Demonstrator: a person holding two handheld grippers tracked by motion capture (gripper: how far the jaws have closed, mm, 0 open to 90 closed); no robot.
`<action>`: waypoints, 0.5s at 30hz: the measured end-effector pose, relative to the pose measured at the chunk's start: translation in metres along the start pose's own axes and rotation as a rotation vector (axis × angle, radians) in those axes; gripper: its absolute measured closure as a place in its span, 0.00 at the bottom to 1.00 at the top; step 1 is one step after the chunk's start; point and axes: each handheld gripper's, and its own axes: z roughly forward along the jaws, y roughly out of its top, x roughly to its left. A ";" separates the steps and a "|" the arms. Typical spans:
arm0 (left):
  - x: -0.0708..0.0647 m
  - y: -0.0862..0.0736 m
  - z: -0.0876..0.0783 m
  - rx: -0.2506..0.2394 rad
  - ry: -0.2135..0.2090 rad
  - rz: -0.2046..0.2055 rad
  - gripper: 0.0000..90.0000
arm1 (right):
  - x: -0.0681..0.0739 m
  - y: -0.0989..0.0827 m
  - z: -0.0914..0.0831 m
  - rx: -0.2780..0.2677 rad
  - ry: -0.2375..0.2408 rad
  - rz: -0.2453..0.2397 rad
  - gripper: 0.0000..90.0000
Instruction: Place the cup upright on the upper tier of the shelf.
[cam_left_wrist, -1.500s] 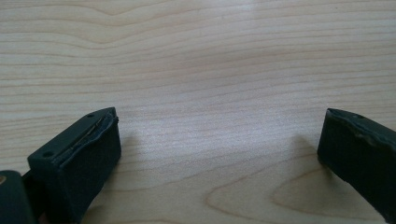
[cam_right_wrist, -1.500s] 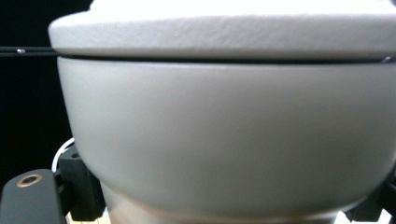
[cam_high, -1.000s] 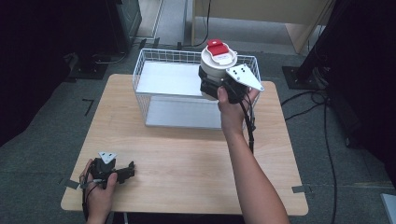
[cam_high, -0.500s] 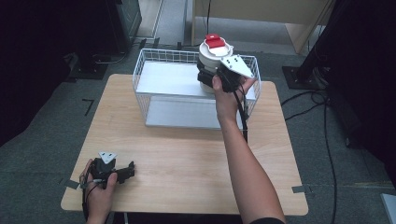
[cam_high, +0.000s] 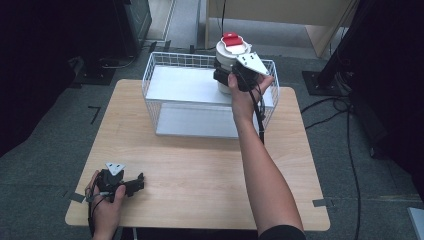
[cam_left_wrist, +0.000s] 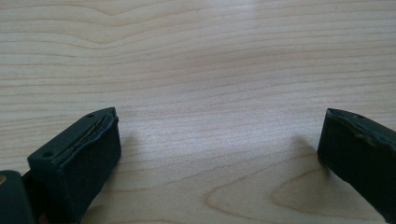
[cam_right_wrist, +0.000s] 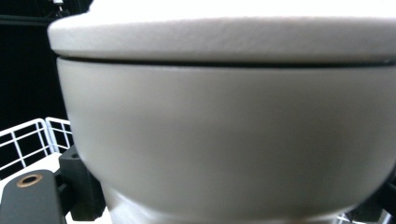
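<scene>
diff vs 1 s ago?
The right tool carried the white pot with the red lid handle farther back over the wire basket, toward its far right corner. The grip is unchanged. The left tool stayed open on the table.

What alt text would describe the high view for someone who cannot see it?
A person's right hand holds a claw clamped on a white container with a red-topped lid, over the far right corner of a white wire basket. The left claw rests open on the wooden table, near its front left corner.
</scene>
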 end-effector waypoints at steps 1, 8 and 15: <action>0.000 0.000 0.000 0.000 0.000 0.000 0.00 | -0.001 -0.001 0.000 0.001 -0.001 0.001 0.12; 0.000 0.000 0.000 0.001 0.000 0.001 0.00 | -0.004 -0.006 0.000 0.013 -0.001 -0.011 0.12; 0.000 0.000 0.000 0.001 0.000 0.001 0.00 | -0.006 -0.009 -0.004 -0.002 0.010 -0.009 0.12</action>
